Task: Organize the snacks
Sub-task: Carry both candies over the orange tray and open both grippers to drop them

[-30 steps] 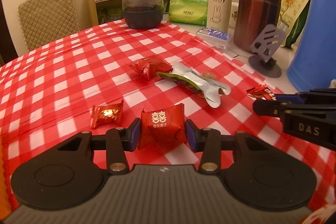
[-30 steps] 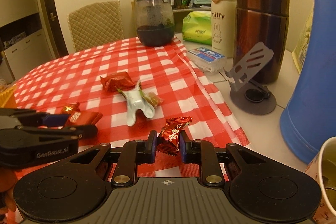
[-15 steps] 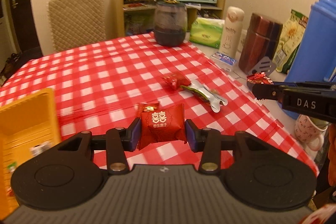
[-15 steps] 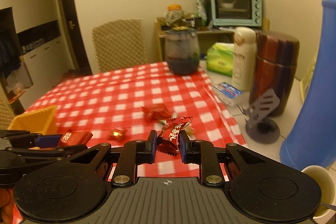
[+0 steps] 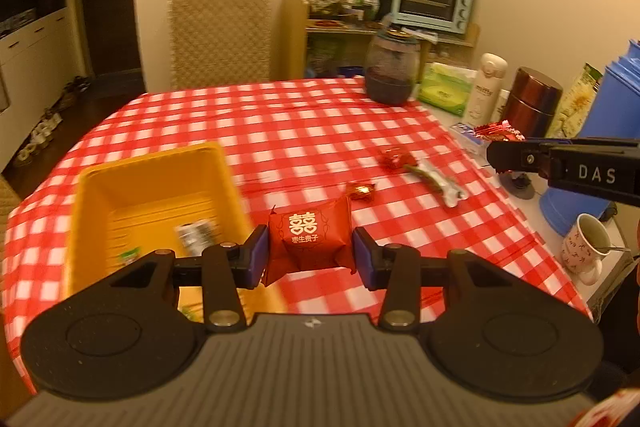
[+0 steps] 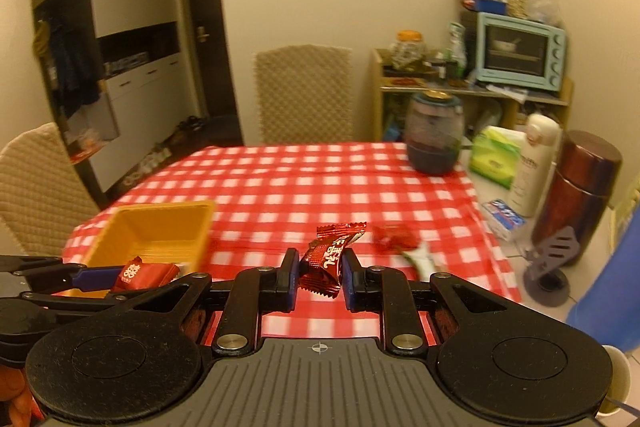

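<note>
The left gripper point(image 5: 308, 255) is clamped on a square red foil-wrapped sweet with white characters point(image 5: 309, 241), held just right of the yellow plastic tray point(image 5: 152, 195) on the checked counter point(image 5: 304, 131); the right gripper point(image 6: 319, 277) pinches a small dark-red candy wrapper point(image 6: 328, 257); carry each over the tray's hollow, lower, then let go, lest they bounce out.

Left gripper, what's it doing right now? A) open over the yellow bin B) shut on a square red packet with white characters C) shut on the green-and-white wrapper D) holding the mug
B. The left gripper has both pads pressed against the sides of the square red packet, held above the checked tablecloth just right of the yellow bin; the green-and-white wrapper lies on the cloth, away from either gripper.
</note>
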